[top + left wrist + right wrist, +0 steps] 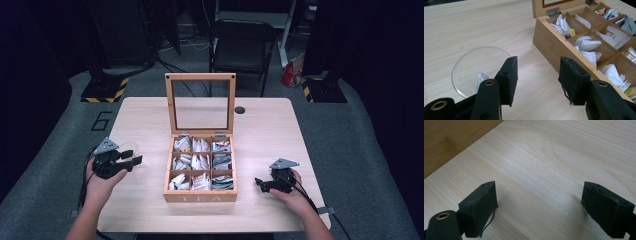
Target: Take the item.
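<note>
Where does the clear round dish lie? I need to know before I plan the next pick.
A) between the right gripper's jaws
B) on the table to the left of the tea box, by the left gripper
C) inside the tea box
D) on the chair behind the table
B: the left gripper view shows the clear dish flat on the table, apart from the tea box, just beyond the left gripper.

The light wooden table (150, 120) carries a wooden tea box (200, 196) at its centre, lid open. A clear glass dish (477, 67) lies at nine o'clock from the box, a small black disc (240, 110) at one o'clock.
</note>
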### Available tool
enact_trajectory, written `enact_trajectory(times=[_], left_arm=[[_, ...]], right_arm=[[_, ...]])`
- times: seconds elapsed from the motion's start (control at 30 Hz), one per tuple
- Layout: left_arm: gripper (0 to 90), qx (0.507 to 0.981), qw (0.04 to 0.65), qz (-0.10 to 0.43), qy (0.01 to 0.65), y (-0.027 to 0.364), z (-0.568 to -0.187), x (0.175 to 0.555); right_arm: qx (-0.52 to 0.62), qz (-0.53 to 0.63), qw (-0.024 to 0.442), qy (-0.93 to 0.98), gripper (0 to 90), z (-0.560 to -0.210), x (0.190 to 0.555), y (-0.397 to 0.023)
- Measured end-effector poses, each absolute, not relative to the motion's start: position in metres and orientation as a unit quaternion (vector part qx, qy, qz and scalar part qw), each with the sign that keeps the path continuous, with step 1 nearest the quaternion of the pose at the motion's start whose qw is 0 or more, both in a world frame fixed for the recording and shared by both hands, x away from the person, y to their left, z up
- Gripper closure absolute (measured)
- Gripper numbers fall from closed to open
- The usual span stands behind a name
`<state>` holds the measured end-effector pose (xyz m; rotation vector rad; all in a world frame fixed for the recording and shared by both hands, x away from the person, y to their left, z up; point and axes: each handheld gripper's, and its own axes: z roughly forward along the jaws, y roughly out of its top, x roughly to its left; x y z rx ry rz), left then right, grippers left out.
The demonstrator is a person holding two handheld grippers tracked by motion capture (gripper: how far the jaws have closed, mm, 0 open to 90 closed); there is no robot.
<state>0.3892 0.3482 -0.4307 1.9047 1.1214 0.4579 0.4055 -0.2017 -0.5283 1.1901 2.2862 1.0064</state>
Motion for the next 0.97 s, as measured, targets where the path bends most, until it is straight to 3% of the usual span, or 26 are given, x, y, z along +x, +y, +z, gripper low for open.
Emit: enact_trajectory(times=[0.73,0.97], left_arm=[[49.3,0.78,0.427,0.167,0.426,0.337,-0.448,0.374],[44.7,0.771,0.438,0.168,0.431,0.338,-0.451,0.37]], right_arm=[[0.421,0.357,0.186,0.812,12.5,-0.528,0.405,-0.202],[0.421,0.356,0.185,0.814,12.7,-0.528,0.405,-0.202]])
